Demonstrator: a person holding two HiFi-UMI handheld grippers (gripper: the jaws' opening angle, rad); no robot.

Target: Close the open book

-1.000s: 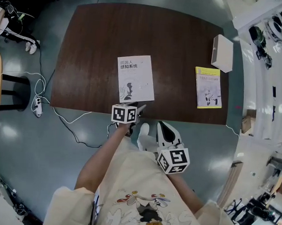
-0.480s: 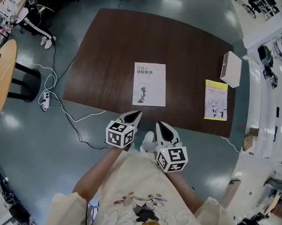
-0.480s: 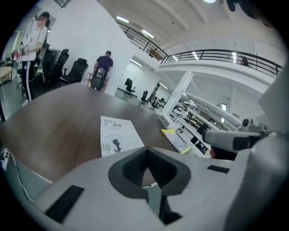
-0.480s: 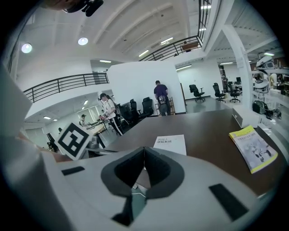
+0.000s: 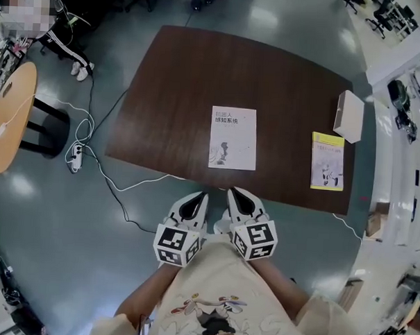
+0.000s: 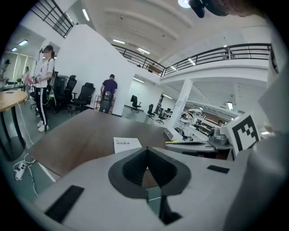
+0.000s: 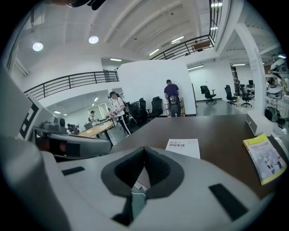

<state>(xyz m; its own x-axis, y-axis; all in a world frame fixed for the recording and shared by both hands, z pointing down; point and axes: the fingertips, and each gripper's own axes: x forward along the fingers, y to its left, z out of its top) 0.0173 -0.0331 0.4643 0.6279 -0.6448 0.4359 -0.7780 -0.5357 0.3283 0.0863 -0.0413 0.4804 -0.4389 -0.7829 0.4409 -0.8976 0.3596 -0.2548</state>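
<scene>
The white book [image 5: 233,138] lies flat on the brown bench [image 5: 179,85], near the middle of the front half. Its cover faces up and no pages are showing, so it looks already closed. I judge that the task is finished, or almost finished.

The left gripper [image 5: 197,199] and the right gripper [image 5: 236,196] are side by side in front of the person's body, off the bench and apart from the book. The jaws of both are closed, tip against tip, with nothing between them. In each gripper view the book is seen past the closed tips, well ahead. I think they are held like this because nothing is left to grip. It is a resting position and not a reach.

A yellow book [image 5: 327,161], also closed, lies near the right edge of the bench. A white box [image 5: 348,116] is just behind it. Both are well apart from the white book and seem to have no part in the task.
</scene>
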